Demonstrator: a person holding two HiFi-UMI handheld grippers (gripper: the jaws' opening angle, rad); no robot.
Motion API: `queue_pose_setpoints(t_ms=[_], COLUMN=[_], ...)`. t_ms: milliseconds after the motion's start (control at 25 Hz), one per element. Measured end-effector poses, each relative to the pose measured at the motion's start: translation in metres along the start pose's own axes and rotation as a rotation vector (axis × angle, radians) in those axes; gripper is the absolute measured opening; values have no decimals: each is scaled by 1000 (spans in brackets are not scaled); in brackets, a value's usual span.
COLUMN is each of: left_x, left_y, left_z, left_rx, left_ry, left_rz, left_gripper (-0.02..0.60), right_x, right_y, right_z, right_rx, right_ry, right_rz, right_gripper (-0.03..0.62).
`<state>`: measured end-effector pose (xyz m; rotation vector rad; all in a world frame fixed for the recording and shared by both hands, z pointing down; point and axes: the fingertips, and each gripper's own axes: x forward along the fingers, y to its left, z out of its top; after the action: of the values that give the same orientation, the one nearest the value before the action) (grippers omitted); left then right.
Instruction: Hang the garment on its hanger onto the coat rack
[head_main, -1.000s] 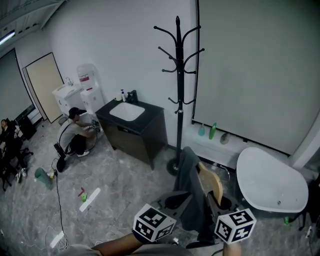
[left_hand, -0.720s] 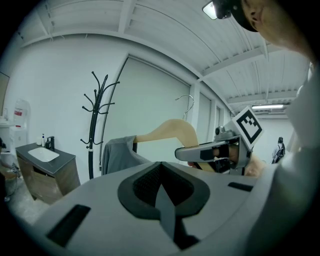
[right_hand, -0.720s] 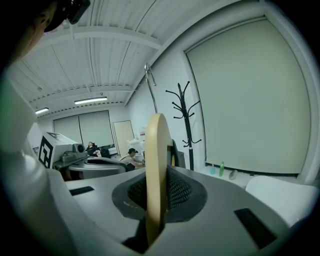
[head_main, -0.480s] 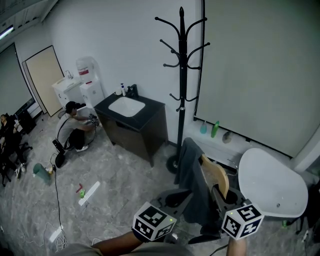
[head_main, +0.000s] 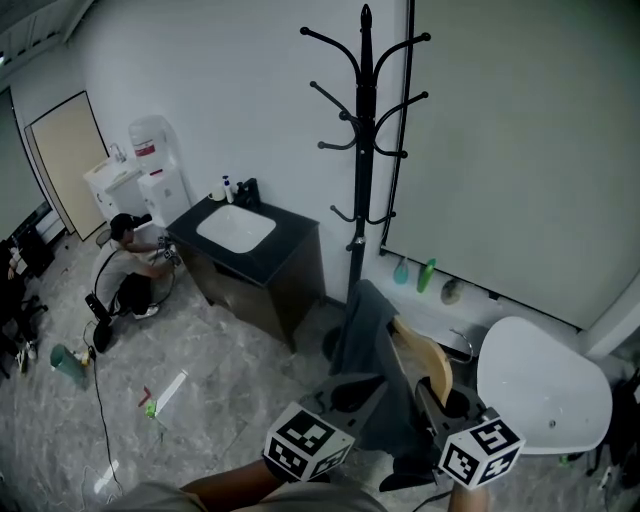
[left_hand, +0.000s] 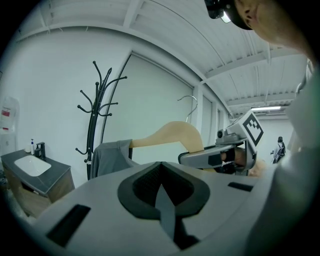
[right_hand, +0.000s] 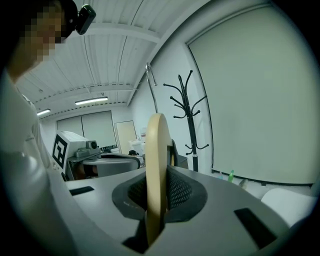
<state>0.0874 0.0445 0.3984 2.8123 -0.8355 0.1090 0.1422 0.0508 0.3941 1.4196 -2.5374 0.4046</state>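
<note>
Coat rack (head_main: 362, 150) nearer than before, right claw (right_hand: 156, 196) clenched on hanger (right_hand: 156, 150) bearing grey garment (head_main: 368, 345), left claw (left_hand: 161, 187) clenched empty

coat rack (head_main: 362, 150) base: partly behind garment (head_main: 365, 340) | hanger (right_hand: 156, 165) lower end: buried in right claw (right_hand: 155, 197)

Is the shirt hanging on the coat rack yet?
No, the coat rack is bare; the grey garment is on the hanger in the right gripper.
</note>
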Motion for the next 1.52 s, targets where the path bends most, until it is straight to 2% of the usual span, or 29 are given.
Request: queue_pose_setpoints(t_ms=[200, 560, 760, 960, 1280, 1520], left_x=[16, 46, 74, 100, 128, 136], left_y=[53, 135, 186, 245, 313, 357], left_z=[15, 34, 43, 73, 101, 106], left_rx=[9, -12, -22, -18, -24, -37], left_ry=[-10, -22, -38, -69, -104, -104], left_rz=[11, 76, 150, 253, 407, 479], left_gripper=[5, 6, 5, 5, 6, 5], right_x=[53, 142, 202, 260, 336, 395], right_y=[-14, -39, -60, -84, -106, -116], right_z=[23, 65, 85, 112, 152, 169], right_rx=[-6, -23, -35, -34, -75, -67], right_ry=[-9, -3, 8, 25, 44, 64], right_rz=[16, 105, 171, 238, 366, 405], right_gripper=[37, 37, 37, 37, 37, 37])
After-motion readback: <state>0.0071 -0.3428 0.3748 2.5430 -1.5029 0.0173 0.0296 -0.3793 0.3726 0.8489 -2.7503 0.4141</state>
